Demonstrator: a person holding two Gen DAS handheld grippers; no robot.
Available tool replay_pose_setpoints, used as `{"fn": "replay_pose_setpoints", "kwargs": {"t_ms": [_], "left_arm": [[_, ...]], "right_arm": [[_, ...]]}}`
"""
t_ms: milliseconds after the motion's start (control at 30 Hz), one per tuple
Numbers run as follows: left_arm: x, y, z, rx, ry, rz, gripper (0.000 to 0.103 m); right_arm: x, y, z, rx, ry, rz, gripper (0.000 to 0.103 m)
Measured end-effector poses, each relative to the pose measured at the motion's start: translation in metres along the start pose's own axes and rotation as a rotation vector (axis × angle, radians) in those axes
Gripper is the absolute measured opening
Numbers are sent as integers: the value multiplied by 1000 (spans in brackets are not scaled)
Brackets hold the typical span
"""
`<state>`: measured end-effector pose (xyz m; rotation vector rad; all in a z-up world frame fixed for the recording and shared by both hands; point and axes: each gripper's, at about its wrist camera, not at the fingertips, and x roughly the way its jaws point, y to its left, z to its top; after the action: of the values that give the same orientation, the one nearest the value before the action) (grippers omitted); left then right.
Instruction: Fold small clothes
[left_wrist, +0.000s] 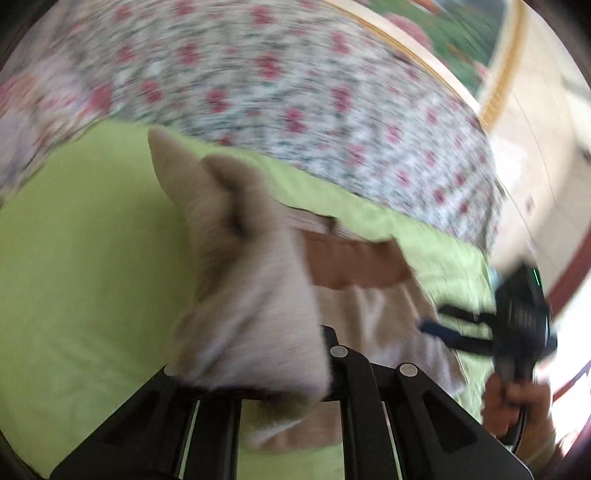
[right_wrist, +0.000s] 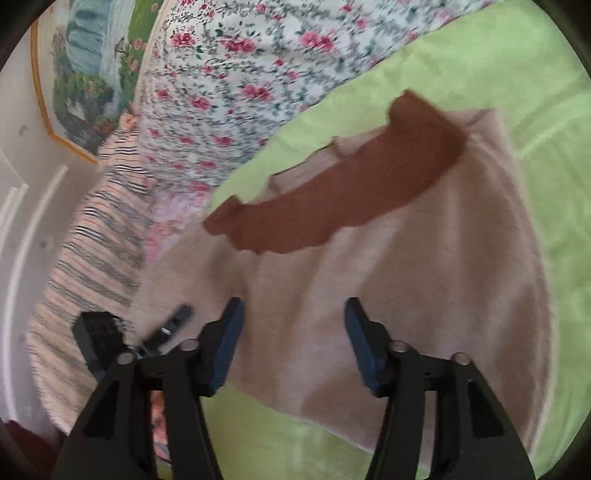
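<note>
While a bunched fold of the beige garment (left_wrist: 251, 295) is clamped and lifted in the left gripper (left_wrist: 258, 384), the rest of it is left spread on the green sheet (left_wrist: 74, 258). The right gripper (right_wrist: 293, 343) is seen poised low over the garment's near hem, jaws wide apart, nothing held. Beyond the hem, the garment body is noted lying mostly flat; at its far end a brown waistband (right_wrist: 332, 206) is seen. Past the garment, a floral bedspread (right_wrist: 229, 92) and a striped cloth (right_wrist: 96, 251) are recorded. Fabric is judged light, soft and limp: sag is expected wherever unsupported. A pinch at a hem corner or along the thicker waistband is judged best. Blur is noted in both views.
</note>
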<state>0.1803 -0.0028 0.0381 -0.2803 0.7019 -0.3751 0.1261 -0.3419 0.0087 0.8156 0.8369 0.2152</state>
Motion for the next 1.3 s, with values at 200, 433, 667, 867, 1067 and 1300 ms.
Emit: {"fn": "replay_pose_setpoints", "kwargs": {"t_ms": [200, 433, 667, 867, 1067, 1300], "left_arm": [[44, -56, -19, 164, 93, -3, 9], [72, -75, -42, 267, 154, 29, 9], [52, -105, -22, 311, 111, -25, 9], [82, -160, -30, 338, 146, -129, 10], [130, -184, -63, 372, 257, -116, 10], [136, -185, -66, 378, 284, -127, 22]], "right_arm": [[55, -4, 35, 62, 121, 156, 86], [109, -1, 61, 17, 151, 0, 39], [61, 35, 81, -179, 50, -74, 16], [5, 4, 78, -214, 5, -213, 16], [-2, -53, 62, -172, 38, -306, 16], [-8, -62, 58, -165, 18, -349, 36]]}}
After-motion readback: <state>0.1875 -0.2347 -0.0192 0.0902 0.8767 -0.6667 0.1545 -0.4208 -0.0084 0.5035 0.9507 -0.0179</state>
